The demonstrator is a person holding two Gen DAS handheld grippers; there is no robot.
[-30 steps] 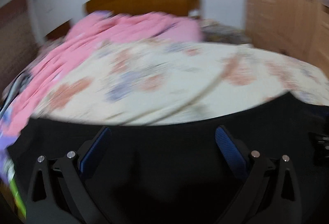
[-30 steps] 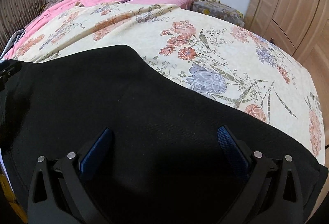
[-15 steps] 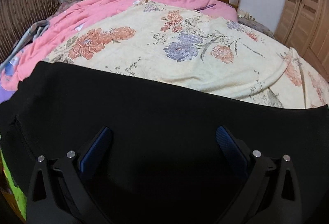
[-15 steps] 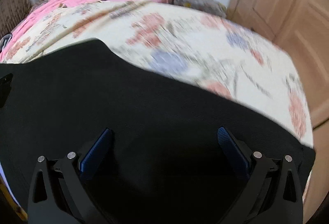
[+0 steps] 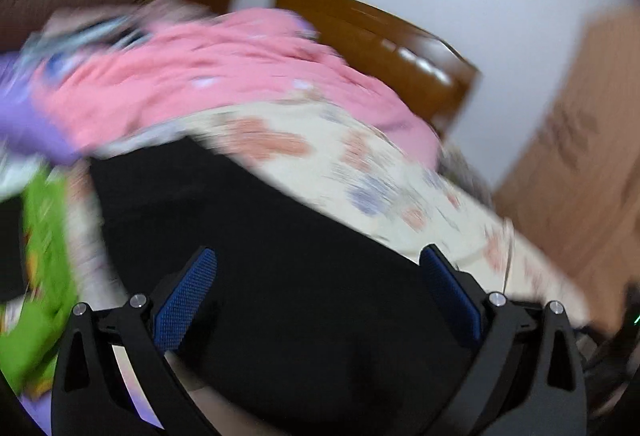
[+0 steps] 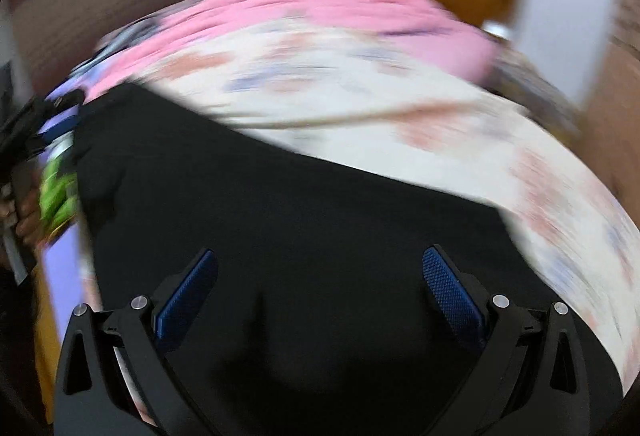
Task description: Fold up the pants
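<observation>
The black pants (image 5: pixel 304 276) lie spread on the floral bedspread (image 5: pixel 384 172) and fill the lower part of both views; they also show in the right wrist view (image 6: pixel 304 244). My left gripper (image 5: pixel 318 292) is open just above the black cloth, with nothing between its blue pads (image 5: pixel 188 292). My right gripper (image 6: pixel 320 294) is open above the pants too, its blue pads (image 6: pixel 450 290) wide apart and empty. Both views are blurred by motion.
A pink quilt (image 5: pixel 208 76) lies at the head of the bed before the wooden headboard (image 5: pixel 384 44). Green and purple items (image 5: pixel 44 260) lie at the left bed edge. A wooden wardrobe (image 5: pixel 580 164) stands at the right. The other hand-held gripper (image 6: pixel 24 140) shows at far left.
Both cameras have swung and tilted, and both views are now blurred. The left edge of the pants and the green items have come into view. Both grippers stay open.
</observation>
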